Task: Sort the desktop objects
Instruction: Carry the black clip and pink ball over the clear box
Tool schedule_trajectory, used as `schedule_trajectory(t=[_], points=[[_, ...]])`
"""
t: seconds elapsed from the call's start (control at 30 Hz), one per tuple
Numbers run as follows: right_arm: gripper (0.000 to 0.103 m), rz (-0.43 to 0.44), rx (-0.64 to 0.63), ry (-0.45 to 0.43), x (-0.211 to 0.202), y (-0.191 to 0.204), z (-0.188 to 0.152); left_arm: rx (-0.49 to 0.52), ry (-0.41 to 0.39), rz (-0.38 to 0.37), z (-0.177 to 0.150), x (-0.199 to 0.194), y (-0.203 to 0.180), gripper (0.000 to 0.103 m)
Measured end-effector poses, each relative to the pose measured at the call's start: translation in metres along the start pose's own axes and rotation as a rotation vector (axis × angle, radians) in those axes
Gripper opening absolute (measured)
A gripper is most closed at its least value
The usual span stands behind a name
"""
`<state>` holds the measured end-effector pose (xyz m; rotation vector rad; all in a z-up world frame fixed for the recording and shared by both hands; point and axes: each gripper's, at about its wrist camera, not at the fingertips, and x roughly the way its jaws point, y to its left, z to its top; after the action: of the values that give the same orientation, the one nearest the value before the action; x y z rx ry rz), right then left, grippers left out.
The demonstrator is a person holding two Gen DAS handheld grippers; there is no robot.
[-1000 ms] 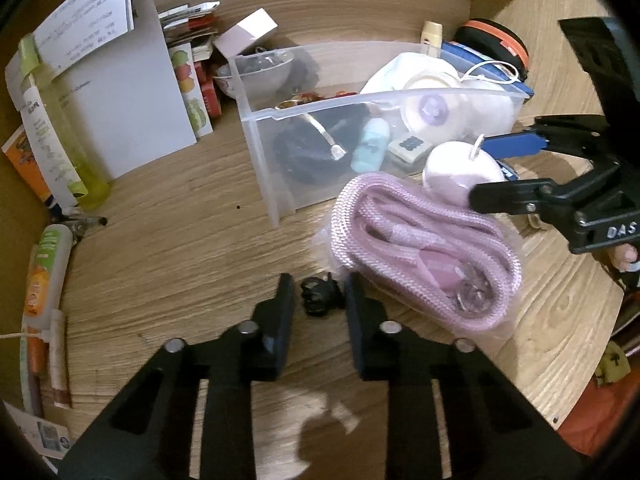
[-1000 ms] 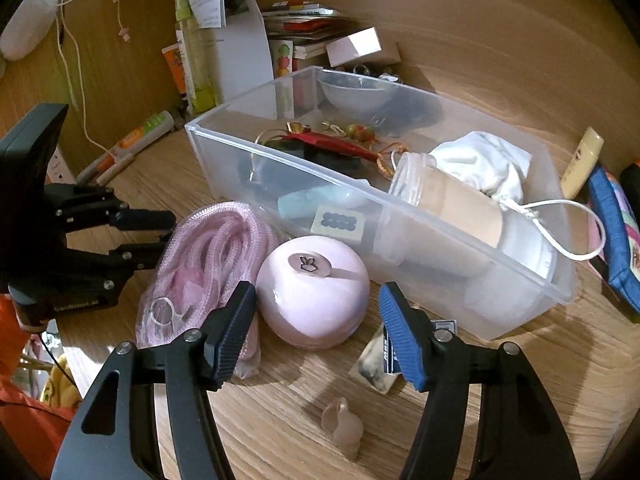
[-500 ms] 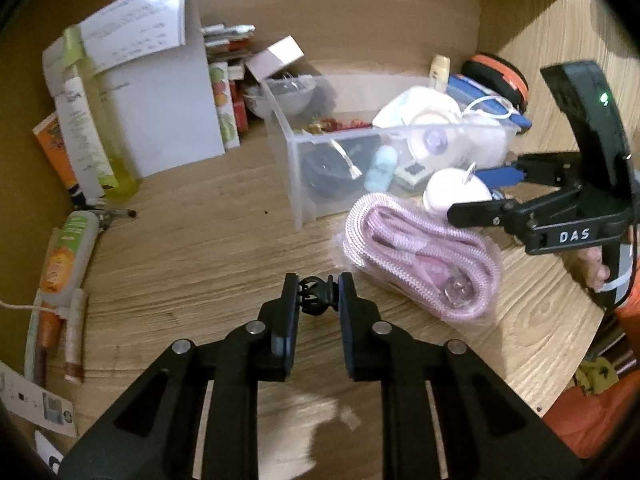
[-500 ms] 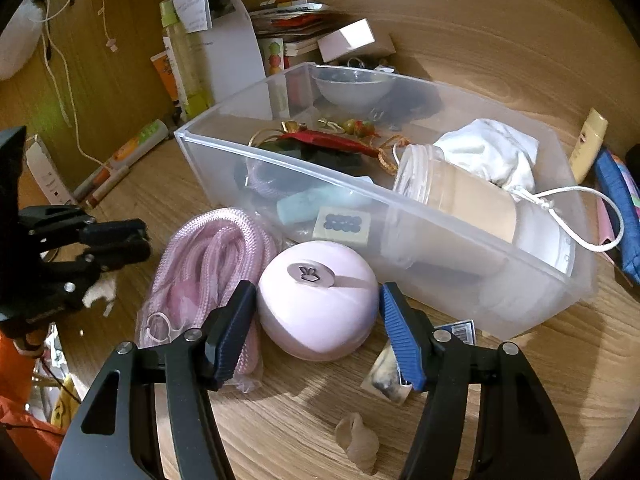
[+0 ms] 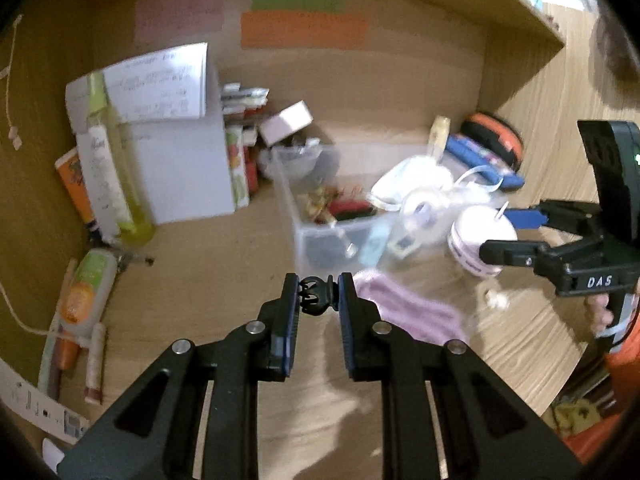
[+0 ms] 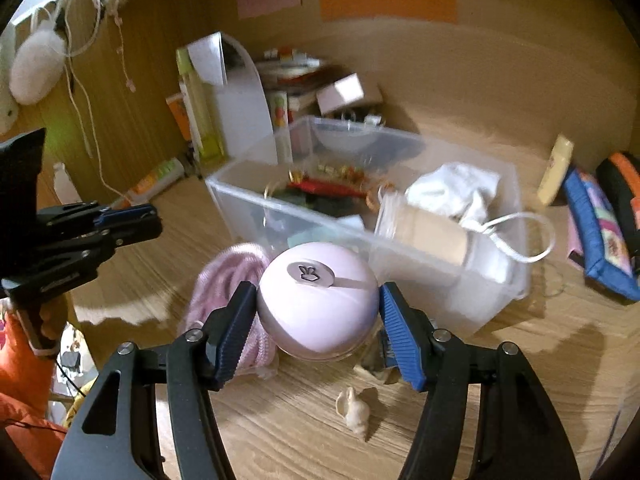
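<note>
My left gripper (image 5: 318, 300) is shut on a small black hair claw clip (image 5: 317, 295) and holds it above the desk, in front of the clear plastic bin (image 5: 320, 236). My right gripper (image 6: 318, 312) is shut on a round pink case (image 6: 318, 300) with a rabbit logo, lifted just off the desk beside the bin (image 6: 500, 304). The case also shows in the left wrist view (image 5: 480, 240). A bagged pink rope (image 6: 228, 280) lies on the desk left of the case. The bin holds a white cloth (image 6: 452, 188), a jar (image 6: 420, 228) and small trinkets.
A small cream rabbit figure (image 6: 356, 412) lies on the desk under my right gripper. Bottles and a white paper stand (image 5: 172, 152) line the back left. Tubes (image 5: 80, 292) lie at the left edge. A blue pouch (image 6: 596, 236) lies right of the bin.
My left gripper closed on the black clip and lifted it off the desk. My right gripper closed on the pink case and raised it.
</note>
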<state>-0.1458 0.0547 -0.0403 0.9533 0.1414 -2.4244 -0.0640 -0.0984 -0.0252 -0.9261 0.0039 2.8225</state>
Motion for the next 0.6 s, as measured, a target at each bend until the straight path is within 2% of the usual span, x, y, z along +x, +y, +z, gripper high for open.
schedule_trajectory(t=[0.13, 0.3, 0.6], points=[[0.06, 0.004, 0.007, -0.051, -0.016, -0.002, 0.01, 0.001, -0.045, -0.028, 0.016, -0.001, -0.008, 0.018], [0.06, 0.001, 0.019, -0.093, -0.022, -0.007, 0.021, 0.014, -0.063, -0.043, 0.033, 0.008, -0.014, 0.018], [0.06, 0.008, 0.038, -0.086, -0.003, -0.015, 0.036, 0.004, -0.051, -0.059, 0.047, 0.032, -0.01, 0.018]])
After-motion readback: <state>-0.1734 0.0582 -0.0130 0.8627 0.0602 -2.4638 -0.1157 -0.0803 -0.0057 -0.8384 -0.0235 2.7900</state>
